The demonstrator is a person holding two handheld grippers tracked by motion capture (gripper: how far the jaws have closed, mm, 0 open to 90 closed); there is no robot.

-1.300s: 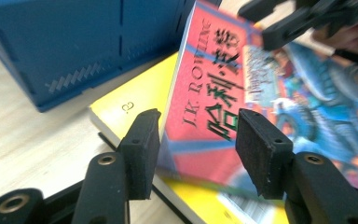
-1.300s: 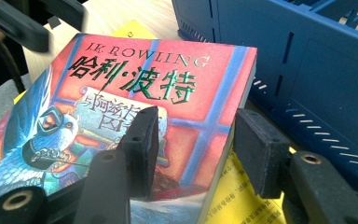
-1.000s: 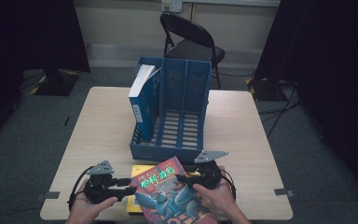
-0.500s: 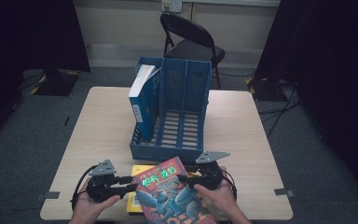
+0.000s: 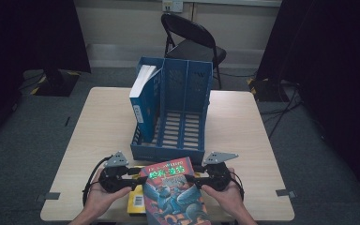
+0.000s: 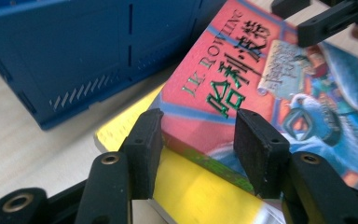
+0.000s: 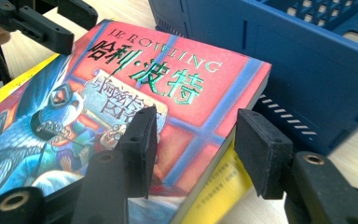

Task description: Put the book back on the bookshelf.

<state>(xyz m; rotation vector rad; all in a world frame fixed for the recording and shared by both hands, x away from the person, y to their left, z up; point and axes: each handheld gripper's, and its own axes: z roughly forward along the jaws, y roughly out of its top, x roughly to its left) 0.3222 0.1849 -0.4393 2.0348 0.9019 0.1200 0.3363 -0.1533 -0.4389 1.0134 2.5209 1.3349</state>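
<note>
The left gripper [image 5: 139,176] straddles the left edge of the red-covered book [image 5: 176,192], its jaws just widened and apart from it. That book lies tilted on a yellow book [image 5: 136,206], near the table [image 5: 243,136] front, before the blue file rack [image 5: 178,117]. The right gripper [image 5: 191,178] clasps the book's right edge.

Red-and-blue illustrated book [image 5: 176,192] over a yellow book [image 5: 136,205]; blue rack [image 5: 178,112].
</note>
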